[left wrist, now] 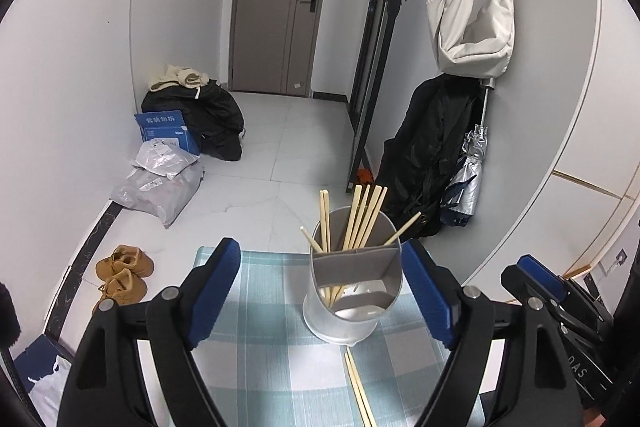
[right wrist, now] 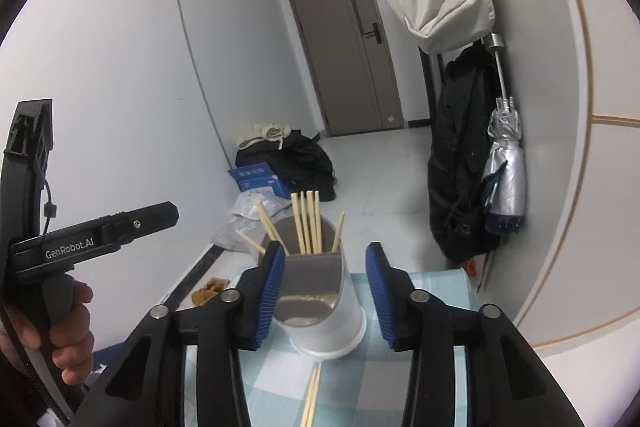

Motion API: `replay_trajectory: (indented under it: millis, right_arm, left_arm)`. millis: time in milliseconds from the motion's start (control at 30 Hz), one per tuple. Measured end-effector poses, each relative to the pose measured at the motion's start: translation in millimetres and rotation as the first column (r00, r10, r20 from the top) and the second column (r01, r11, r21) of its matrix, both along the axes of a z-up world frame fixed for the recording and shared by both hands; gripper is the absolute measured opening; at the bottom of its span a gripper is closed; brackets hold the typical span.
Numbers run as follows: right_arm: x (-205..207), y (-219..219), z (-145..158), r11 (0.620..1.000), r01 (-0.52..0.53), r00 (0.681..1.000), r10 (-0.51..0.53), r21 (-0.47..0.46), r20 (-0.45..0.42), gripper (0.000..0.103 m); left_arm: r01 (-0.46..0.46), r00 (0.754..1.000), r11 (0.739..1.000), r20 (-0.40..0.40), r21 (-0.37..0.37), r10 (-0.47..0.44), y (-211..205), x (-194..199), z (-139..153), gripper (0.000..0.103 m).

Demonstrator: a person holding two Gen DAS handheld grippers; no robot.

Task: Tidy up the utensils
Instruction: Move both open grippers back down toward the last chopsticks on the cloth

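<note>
Left wrist view: the left gripper [left wrist: 320, 287] points forward and downward over a table covered by a blue checked cloth [left wrist: 256, 359]. Its 2 blue-padded fingers [left wrist: 216, 291] stand wide apart, gripping nothing. Between them, toward 12 o'clock, stands a metal utensil holder [left wrist: 348, 311], upright on the cloth and split by a grey divider. Several wooden chopsticks [left wrist: 360, 219] lean inside its far compartment, tips fanning upward. 2 loose chopsticks [left wrist: 358, 387] lie flat on the cloth at 6 o'clock from the holder, just in front of its base. At 3 o'clock, the right gripper's blue pad shows at the frame edge.

Right wrist view: the right gripper [right wrist: 326, 295] also tilts downward, its fingers [right wrist: 268, 295] partly apart with nothing clamped. The holder [right wrist: 324, 323] sits between them, nearer the left pad; whether that pad touches it I cannot tell. At 9 o'clock, a person's hand [right wrist: 60, 331] wraps the black handle of the left gripper, fingers curled around the grip.
</note>
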State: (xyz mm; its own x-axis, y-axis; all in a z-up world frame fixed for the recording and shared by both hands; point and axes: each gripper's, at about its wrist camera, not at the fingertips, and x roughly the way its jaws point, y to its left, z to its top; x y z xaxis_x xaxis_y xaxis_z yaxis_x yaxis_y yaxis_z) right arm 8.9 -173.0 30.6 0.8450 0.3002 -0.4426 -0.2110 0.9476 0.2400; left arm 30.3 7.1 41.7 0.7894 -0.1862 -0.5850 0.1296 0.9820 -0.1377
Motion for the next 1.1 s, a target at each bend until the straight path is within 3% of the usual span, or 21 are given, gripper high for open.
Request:
replay_trajectory:
  millis: [233,300,600,867,1100]
  right_arm:
    - [-28,2,1,1.000,0.014,1.000,-0.014,-0.001,0.006,0.056]
    - [-34,2,0,1.000,0.017,1.000,-0.017,-0.005,0.009,0.065]
    - [-55,5,-16,1.000,0.023,0.999,-0.023,-0.021,0.023,0.079]
    - [-63,18,-44,0.997,-0.011,0.999,0.013,-0.075,0.029,0.083]
    - [-56,25,-85,0.991,-0.016,0.998,0.008,-0.131,-0.060,0.083]
  left_arm:
    - [-0.015,1.000,1.000,0.017,-0.016,0.015,6,-25,-6,0.089]
    - [-0.018,0.999,1.000,0.028,-0.013,0.018,6,-32,-8,0.092]
    - [-0.028,0.998,0.999,0.054,-0.030,0.030,10,-51,-27,0.093]
    - [-0.019,0.997,1.000,0.069,-0.025,0.021,10,-57,-60,0.093]
    - [-0.054,0.998,0.998,-0.034,-0.042,0.053,23,-32,-110,0.093]
